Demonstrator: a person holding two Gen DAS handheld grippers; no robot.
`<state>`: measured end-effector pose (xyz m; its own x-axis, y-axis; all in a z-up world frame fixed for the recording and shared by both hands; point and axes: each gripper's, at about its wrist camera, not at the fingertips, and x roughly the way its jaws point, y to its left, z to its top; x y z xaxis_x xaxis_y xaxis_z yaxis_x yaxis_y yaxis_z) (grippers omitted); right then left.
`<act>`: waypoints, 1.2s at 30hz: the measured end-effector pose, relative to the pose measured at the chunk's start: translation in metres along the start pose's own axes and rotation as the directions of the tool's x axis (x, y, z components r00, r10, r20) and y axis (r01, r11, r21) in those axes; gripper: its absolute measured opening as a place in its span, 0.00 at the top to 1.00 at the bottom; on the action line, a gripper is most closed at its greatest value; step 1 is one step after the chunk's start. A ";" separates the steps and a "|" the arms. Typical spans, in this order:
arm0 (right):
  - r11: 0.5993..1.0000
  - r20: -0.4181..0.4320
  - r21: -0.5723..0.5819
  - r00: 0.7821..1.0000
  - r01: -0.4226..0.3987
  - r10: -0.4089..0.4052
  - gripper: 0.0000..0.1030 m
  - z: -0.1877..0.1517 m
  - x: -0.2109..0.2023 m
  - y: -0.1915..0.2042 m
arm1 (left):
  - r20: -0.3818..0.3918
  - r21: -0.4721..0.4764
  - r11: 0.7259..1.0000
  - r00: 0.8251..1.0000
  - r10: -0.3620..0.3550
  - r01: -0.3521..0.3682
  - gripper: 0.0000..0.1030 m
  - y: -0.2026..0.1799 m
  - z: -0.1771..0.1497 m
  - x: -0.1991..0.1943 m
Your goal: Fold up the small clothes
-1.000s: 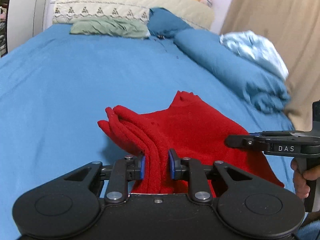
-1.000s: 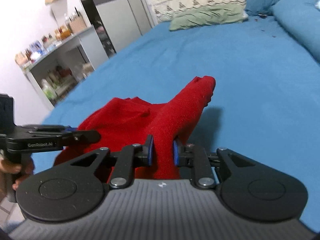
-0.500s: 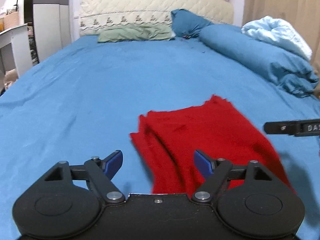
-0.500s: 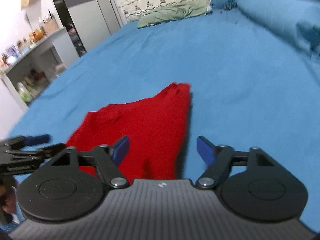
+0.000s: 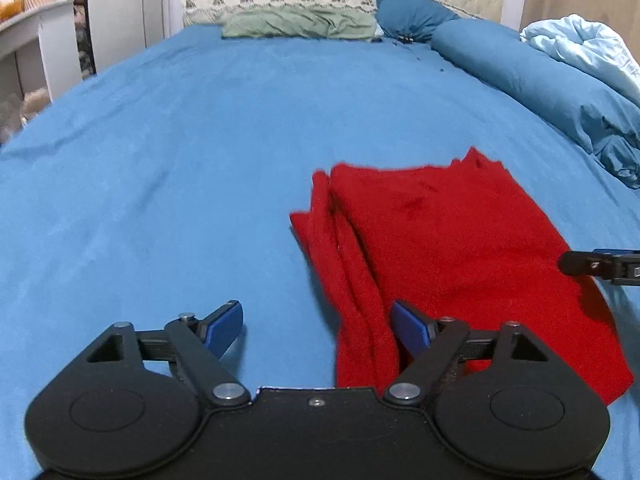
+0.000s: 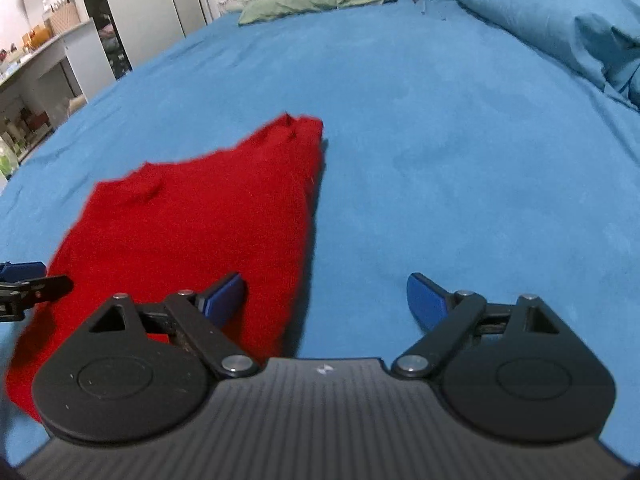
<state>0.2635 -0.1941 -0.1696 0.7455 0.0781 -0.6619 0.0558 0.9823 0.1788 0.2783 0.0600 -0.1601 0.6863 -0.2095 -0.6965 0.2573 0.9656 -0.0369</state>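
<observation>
Left hand-held gripper [image 5: 318, 330]: jaws apart & opening wider, pads [image 5: 224, 326] clear of cloth; near left edge of the red garment [image 5: 452, 248] lies between them, not pinched. Right hand-held gripper [image 6: 326, 300]: jaws opening, very wide, nothing clamped; garment's near right edge sits by its left pad, bare sheet under the rest of the gap.

Garment: folded, lying on the blue bed [image 5: 180, 160], near end, a bit right of centre in left-wrist view. Left side shows stacked layers, edges fanned out, not flush. Far right corner ends in a small ragged point.

Risks (judgement):
- Fanned layers on left could slip further apart if a pad drags through them on the way out; stack looks loose.
- Left gripper's right pad is v. close to cloth; fuzzy knit-like fabric may snag on it & lift an edge.
- Regrasp taking only the top layer would undo the fold rather than carry it.
- Soft bedding gives under pressure, so a press-down could wrinkle sheet & cloth together.
- The 2 grippers work close side by side; a hurried move inward could knock them together.

Counts: 1 red garment. 2 hand-held grippers. 1 green pillow [image 5: 296, 24] at far end, 1 dark blue pillow [image 5: 412, 12] beside it, 1 rolled blue duvet [image 5: 532, 80] far right, 1 pale blue bundle [image 5: 580, 48] on it. Plush toys on headboard: cut off, can't count.
</observation>
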 end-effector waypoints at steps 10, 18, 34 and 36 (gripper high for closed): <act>0.999 0.138 -0.053 0.990 0.005 0.002 0.00 0.025 -0.152 0.030 | 0.137 -0.005 1.000 0.991 -0.009 0.009 0.00 -0.018 0.035 -0.136; 0.999 0.155 -0.033 0.988 0.018 -0.012 0.00 0.014 -0.271 0.058 | 0.174 0.011 0.998 0.983 0.055 -0.058 0.00 -0.036 0.016 -0.243; 0.986 0.020 -0.053 0.987 0.159 -0.158 0.00 -0.083 -0.332 0.085 | 0.112 0.029 0.994 0.988 0.102 -0.106 0.00 -0.058 -0.080 -0.294; 0.985 0.008 -0.051 0.987 0.164 -0.164 0.00 -0.092 -0.331 0.085 | 0.111 0.037 0.994 0.989 0.101 -0.106 0.00 -0.060 -0.083 -0.293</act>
<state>-0.0397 -0.1207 -0.0017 0.7317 -0.0849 -0.6763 0.1429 0.9893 0.0304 0.0054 0.0761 -0.0137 0.7800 -0.1266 -0.6129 0.2086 0.9759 0.0638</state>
